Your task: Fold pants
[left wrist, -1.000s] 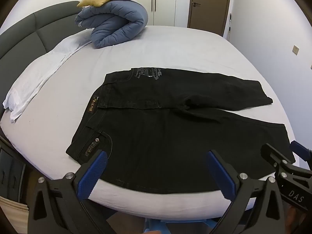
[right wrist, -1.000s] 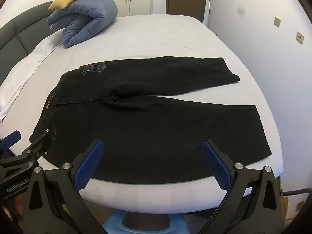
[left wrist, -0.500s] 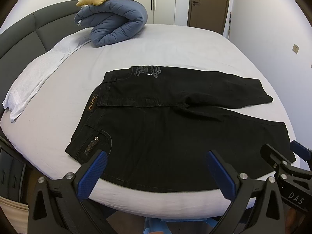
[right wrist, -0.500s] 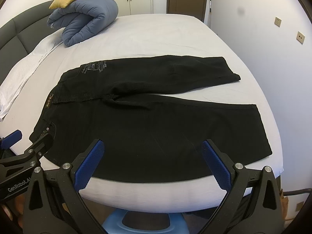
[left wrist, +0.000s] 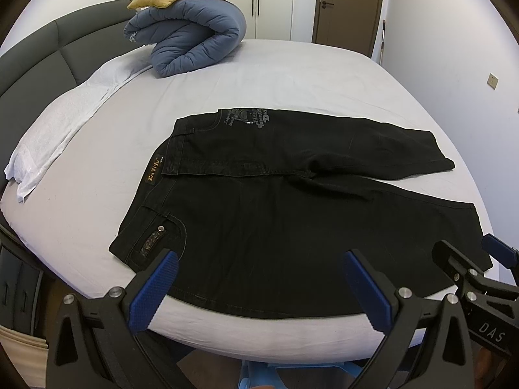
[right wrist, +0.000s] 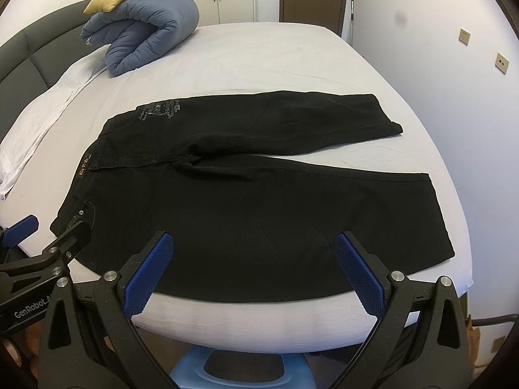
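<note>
Pants (left wrist: 292,214) flat on bed (left wrist: 292,77), unfolded.

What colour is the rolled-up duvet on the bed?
Blue duvet, clearest in the left wrist view.

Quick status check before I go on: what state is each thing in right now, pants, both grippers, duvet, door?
Black pants: spread flat on the bed, unfolded, legs apart.
Left gripper: jaws open, empty, above the near edge of the pants.
Right gripper: jaws open, empty, above the near leg.
Blue duvet: rolled up, cushions on top.
Door: closed.
</note>
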Available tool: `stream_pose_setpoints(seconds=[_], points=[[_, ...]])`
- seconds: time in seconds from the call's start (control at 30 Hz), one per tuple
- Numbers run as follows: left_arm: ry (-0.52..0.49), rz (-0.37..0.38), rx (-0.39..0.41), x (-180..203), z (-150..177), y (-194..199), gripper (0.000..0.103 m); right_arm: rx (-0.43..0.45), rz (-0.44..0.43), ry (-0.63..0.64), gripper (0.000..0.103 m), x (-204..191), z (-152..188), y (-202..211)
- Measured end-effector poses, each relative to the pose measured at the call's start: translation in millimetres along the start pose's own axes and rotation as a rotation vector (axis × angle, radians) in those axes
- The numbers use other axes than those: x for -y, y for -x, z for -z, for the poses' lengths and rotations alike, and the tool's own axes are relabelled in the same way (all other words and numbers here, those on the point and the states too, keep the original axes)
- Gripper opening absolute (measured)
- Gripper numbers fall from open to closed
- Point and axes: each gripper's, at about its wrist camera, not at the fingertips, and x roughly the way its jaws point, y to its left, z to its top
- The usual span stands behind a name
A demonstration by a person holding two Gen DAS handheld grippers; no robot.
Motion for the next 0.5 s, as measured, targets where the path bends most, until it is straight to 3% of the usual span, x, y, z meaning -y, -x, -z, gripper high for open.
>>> stream_pose_setpoints(seconds=[0.5], points=[[-0.002, 0.001, 0.002, -0.5, 2.0, -0.4, 0.103, -0.003, -0.003, 0.003, 0.102, -2.2, 1.3, 0.1]])
